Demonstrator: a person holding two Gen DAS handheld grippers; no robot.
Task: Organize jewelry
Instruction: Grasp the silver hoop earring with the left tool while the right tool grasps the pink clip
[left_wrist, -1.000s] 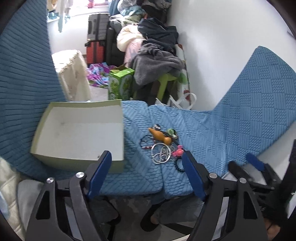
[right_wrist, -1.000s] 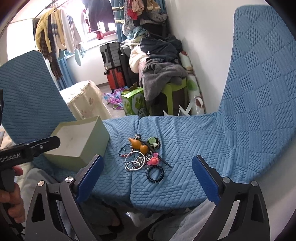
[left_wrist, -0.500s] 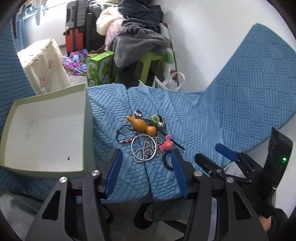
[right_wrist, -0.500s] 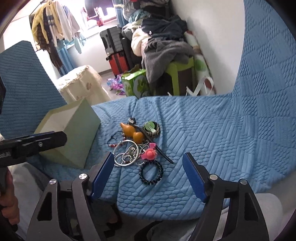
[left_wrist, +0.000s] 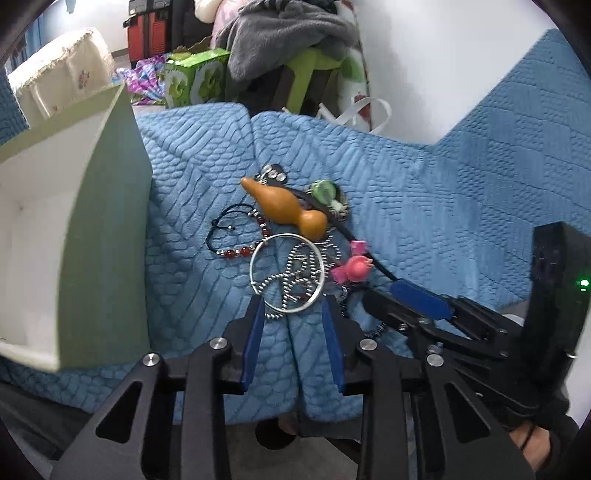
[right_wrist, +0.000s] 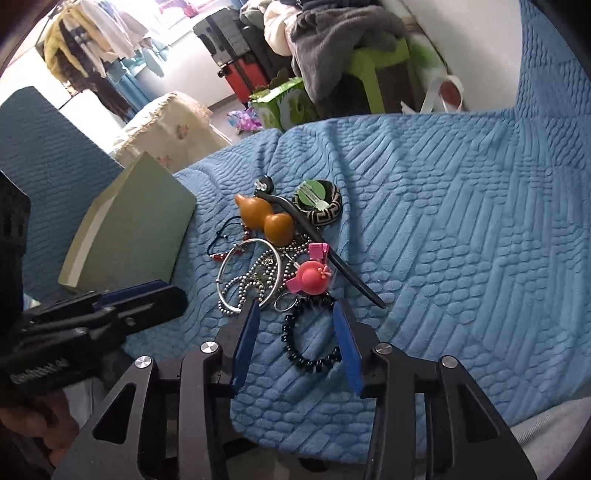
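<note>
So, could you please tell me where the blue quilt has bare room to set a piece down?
The quilt lies bare right of the black hair stick, out to the raised blue edge. A narrower bare strip runs between the green box and the silver bangle. It is crowded from the orange gourd down to the black bead bracelet.

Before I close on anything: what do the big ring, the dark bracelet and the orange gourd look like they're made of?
Big ring: polished metal by its look, thin, silvery, with bright glints. Dark bracelet: glossy black beads on a loop, likely glass, stone or plastic; can't tell which. Orange gourd: smooth, hard, satin sheen, probably lacquered wood, dried gourd or plastic.
</note>
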